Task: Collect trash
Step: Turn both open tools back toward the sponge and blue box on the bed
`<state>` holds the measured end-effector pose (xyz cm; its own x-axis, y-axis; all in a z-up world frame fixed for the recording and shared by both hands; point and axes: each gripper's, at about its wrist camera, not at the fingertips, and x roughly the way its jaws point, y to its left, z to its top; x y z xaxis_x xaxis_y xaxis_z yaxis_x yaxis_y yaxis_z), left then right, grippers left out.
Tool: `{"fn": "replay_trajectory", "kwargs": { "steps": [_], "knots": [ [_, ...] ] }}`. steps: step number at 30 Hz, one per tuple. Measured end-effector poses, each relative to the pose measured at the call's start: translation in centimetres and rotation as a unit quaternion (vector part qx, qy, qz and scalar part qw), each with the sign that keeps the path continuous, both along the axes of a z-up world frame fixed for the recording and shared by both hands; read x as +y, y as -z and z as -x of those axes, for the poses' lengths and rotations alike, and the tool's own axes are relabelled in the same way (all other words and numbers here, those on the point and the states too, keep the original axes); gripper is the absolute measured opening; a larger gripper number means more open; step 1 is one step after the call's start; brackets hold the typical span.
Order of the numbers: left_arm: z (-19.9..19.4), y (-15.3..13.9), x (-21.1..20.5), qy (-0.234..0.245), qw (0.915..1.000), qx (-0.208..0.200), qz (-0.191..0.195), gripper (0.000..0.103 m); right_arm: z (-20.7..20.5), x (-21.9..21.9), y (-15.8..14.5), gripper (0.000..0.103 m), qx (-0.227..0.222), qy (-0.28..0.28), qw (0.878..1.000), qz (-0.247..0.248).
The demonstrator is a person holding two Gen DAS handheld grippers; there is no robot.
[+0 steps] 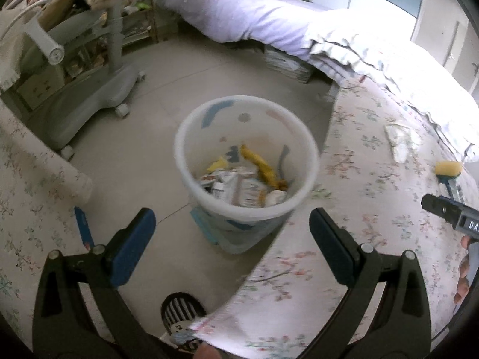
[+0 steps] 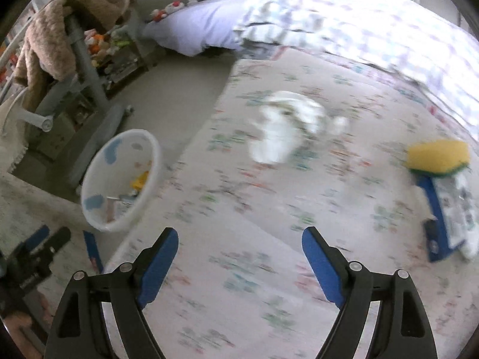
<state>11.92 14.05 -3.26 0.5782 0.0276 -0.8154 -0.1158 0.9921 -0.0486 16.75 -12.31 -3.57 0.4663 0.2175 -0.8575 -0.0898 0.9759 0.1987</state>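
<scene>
A white trash bin [image 1: 191, 137] with coloured patches stands on the floor beside a floral-covered bed [image 1: 374, 209]; it holds wrappers and yellow scraps [image 1: 263, 170]. My left gripper [image 1: 232, 233] is open and empty, just in front of the bin. My right gripper [image 2: 239, 248] is open and empty over the floral cover [image 2: 239, 179]. Crumpled white paper [image 2: 284, 125] lies ahead of it on the cover, also in the left wrist view [image 1: 401, 140]. A yellow sponge [image 2: 437, 155] and a blue box [image 2: 446, 218] lie to the right. The bin shows at the left [image 2: 98, 209].
A grey wheeled chair base [image 1: 89, 95] stands on the floor left of the bin. A lilac duvet [image 1: 254, 15] and folded quilt [image 2: 359, 30] lie further back. A blue pencil-like item [image 1: 83, 227] lies on the floor. A black floor drain [image 1: 179, 308] is near me.
</scene>
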Motion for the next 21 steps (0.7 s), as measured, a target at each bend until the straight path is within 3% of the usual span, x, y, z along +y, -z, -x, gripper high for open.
{"fn": "replay_trajectory", "kwargs": {
  "steps": [21],
  "knots": [
    [-1.6, -1.7, -13.7, 0.094, 0.9955, -0.007, -0.010, 0.102, 3.7, -19.1, -1.3, 0.086, 0.006, 0.142, 0.990, 0.015]
  ]
}}
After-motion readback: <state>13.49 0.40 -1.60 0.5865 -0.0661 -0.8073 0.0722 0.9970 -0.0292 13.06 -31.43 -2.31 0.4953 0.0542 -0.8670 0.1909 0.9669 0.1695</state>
